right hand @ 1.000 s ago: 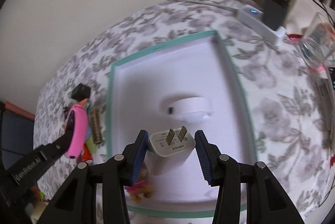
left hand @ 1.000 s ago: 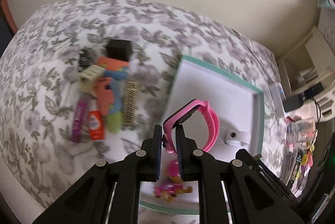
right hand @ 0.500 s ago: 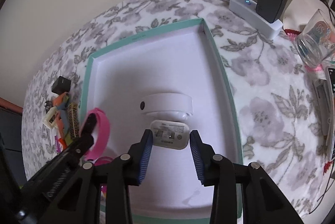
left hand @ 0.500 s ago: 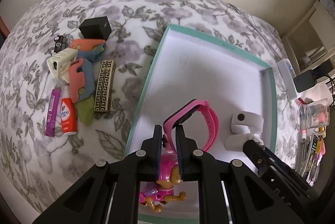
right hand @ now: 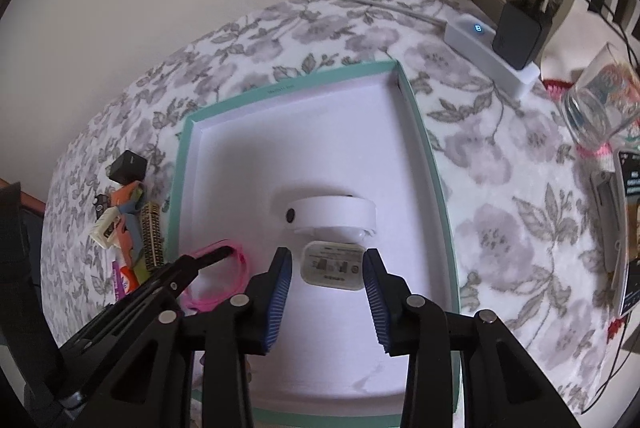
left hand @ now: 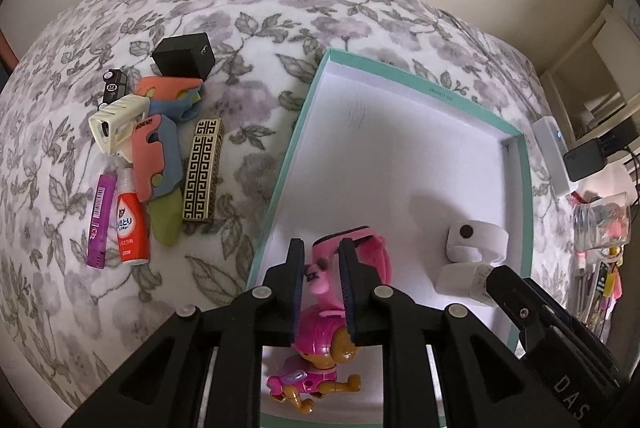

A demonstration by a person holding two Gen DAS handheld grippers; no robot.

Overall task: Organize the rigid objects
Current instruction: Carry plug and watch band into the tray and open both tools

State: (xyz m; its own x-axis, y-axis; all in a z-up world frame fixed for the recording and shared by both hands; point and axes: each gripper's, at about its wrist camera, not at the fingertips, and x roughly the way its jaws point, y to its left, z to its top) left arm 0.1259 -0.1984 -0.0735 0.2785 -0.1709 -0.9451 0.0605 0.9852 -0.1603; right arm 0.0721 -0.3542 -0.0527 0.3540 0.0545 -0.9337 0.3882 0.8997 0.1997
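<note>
though parted a little, left claw (left hand: pixel 320 270) straddling pink watch (left hand: pixel 370 254) lying inside teal tray (left hand: pixel 280 172) at 9 o'clock of white band (right hand: pixel 332 214). spread wide, right claw (right hand: pixel 326 282) flanking white charger (right hand: pixel 333 265), pads clear of it, flat on tray floor just at 6 o'clock of band.

A home bedroom: floral blanket (left hand: pixel 280 40), power strip (right hand: pixel 486 46) with charger, cluttered shelves (left hand: pixel 592 100).
</note>
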